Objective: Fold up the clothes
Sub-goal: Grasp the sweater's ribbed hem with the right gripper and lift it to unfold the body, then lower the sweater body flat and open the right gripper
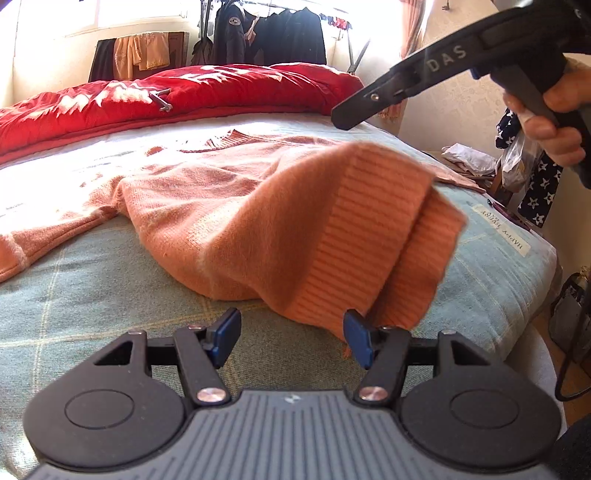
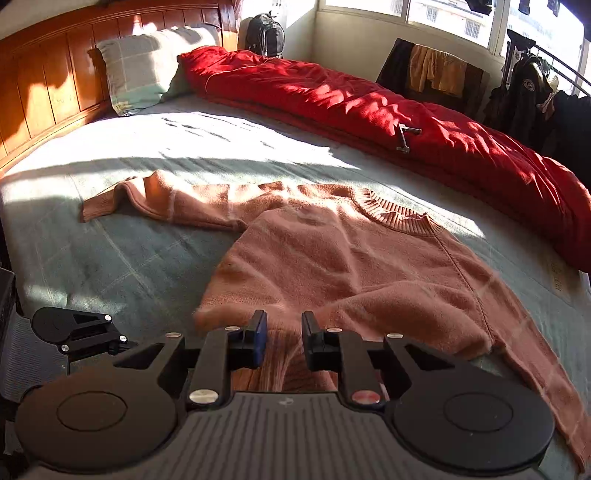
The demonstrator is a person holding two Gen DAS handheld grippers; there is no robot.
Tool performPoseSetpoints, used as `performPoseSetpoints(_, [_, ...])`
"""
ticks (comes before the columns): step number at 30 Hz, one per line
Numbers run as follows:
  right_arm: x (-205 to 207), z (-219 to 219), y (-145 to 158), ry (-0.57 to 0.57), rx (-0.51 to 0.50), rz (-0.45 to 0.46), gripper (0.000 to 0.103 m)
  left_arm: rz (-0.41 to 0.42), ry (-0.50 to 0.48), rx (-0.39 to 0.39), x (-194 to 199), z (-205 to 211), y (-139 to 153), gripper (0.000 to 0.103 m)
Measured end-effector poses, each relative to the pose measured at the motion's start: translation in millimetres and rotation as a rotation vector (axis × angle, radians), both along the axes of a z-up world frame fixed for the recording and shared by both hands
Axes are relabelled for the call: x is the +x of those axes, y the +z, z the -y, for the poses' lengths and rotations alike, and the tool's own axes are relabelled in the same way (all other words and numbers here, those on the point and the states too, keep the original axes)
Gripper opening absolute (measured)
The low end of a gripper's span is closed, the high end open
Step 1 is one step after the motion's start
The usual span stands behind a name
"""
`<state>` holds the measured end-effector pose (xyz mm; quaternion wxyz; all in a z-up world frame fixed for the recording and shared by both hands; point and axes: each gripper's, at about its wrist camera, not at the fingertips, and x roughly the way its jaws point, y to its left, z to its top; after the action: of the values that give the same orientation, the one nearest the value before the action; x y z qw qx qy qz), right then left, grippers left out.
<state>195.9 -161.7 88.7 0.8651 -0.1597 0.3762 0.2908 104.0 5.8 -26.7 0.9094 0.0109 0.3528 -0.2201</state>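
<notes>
So the bed [image 2: 110, 266] had a pale blue-green checked cover, and a big red quilt [image 2: 369, 110] was bunched along its far side from about 11 to 3 o'clock in the right wrist view, with a small metal handle-looking thing [image 2: 406, 138] lying on top of it. A checked pillow [image 2: 147, 70] leaned on the wooden headboard [image 2: 48, 81] at 10 o'clock, a dark backpack [image 2: 265, 35] sat in the corner at 12, and a rack of dark jackets [image 1: 273, 33] plus some orange cloths [image 1: 144, 51] hung under the window. Nothing was really blocking the orange sweater [image 2: 332, 266], which lay spread flat mid-bed with its collar toward the quilt and one sleeve stretched out to 9 o'clock. Readable stuff: "DAS" on the side of the right gripper [image 1: 347, 116] up at 2 o'clock in the left wrist view, and a white tag [image 1: 506, 230] on the cover reading "HAPPY EVERY", upside down. The right gripper's jaws were only slightly apart, with the ribbed hem between them, pads not squeezing it as far as I could see. That hem was blurred and lifted off the bed. The left gripper [image 1: 291, 338] stood wide open on nothing, the hem's lower edge just past its right finger [image 1: 356, 338].
</notes>
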Motion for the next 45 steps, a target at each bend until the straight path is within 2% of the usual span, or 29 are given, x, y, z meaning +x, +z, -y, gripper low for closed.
performPoseSetpoints(6, [18.0, 15.6, -12.5, -0.045, 0.029, -0.056, 0.025, -0.018, -0.006, 0.015, 3.8, 0.8, -4.9, 0.062])
performPoseSetpoints(19, [-14.7, 30.8, -36.5, 0.016, -0.010, -0.135, 0.042, -0.031, -0.050, 0.074, -1.8, 13.1, -3.9, 0.064])
performPoseSetpoints(33, [-58.2, 6.4, -81.3, 0.169, -0.024, -0.305, 0.049, -0.049, -0.010, 0.108, -12.3, -1.3, -5.4, 0.065])
performPoseSetpoints(36, [-69.6, 2.1, -82.6, 0.210, -0.033, -0.300, 0.049, -0.055, 0.003, 0.107, -14.4, -8.7, -5.5, 0.065])
performPoseSetpoints(40, [-68.2, 15.7, -73.0, 0.162, -0.022, -0.247, 0.052, -0.051, 0.003, 0.101, -15.6, -10.6, -3.9, 0.065])
performPoseSetpoints(45, [-49.8, 70.8, -55.6, -0.021, 0.093, -0.229, 0.061, -0.014, -0.057, 0.095, -19.3, 2.4, 6.6, 0.065])
